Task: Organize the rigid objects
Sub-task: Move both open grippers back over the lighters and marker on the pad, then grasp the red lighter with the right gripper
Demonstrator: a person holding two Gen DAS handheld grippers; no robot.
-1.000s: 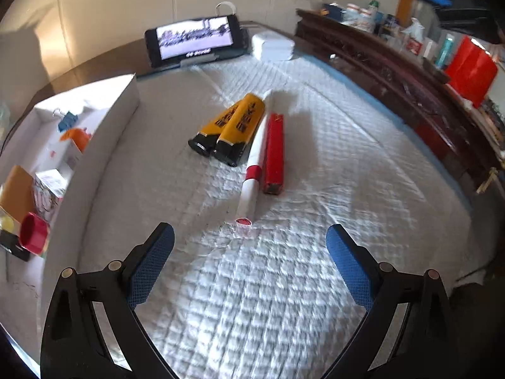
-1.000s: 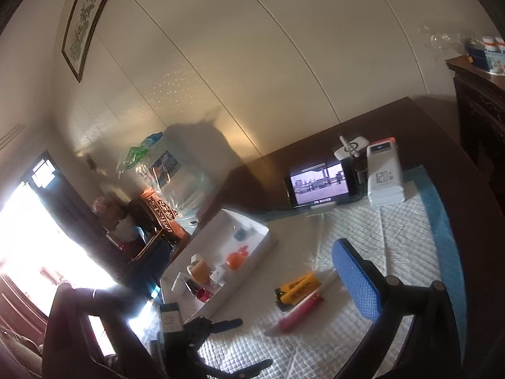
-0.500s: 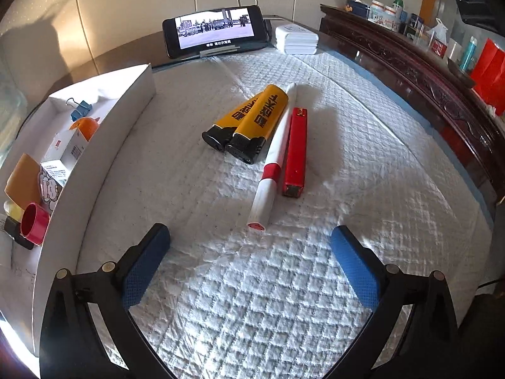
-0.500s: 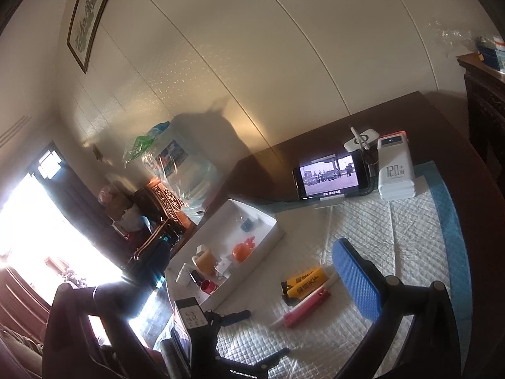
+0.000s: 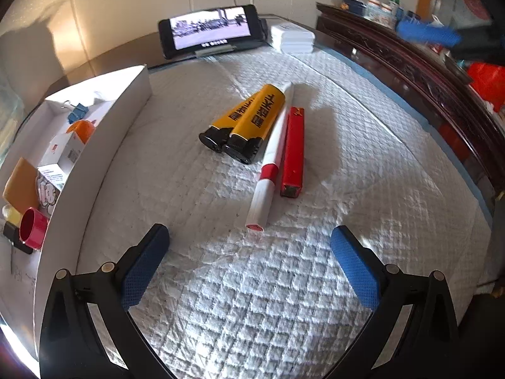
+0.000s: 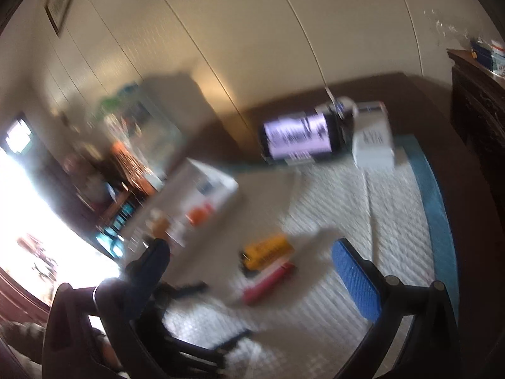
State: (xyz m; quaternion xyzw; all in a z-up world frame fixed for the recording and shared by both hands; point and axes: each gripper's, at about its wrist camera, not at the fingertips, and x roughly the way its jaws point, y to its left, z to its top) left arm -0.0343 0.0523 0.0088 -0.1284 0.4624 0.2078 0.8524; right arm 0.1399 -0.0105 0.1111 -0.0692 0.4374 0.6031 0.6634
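Observation:
Two yellow lighters (image 5: 249, 123) with black heads lie side by side on the white quilted mat (image 5: 252, 284). A white marker with a red band (image 5: 273, 158) and a red stick-shaped box (image 5: 293, 151) lie right of them. My left gripper (image 5: 249, 265) is open and empty, low over the mat just in front of the marker's tip. My right gripper (image 6: 249, 278) is open and empty, higher up; its view is blurred and shows the lighters (image 6: 266, 252) and the red box (image 6: 268, 282) below. One blue pad of it shows in the left wrist view (image 5: 426, 33).
A white box (image 5: 104, 139) at the left holds a red cup (image 5: 31, 232), small cartons, an orange item and a blue clip. A phone (image 5: 210, 30) and a white power bank (image 5: 295, 38) stand at the back. A dark wooden shelf (image 5: 426, 82) runs along the right.
The right gripper has swung down toward the mat, blurring its view. The left gripper has shifted only slightly; the objects have not moved.

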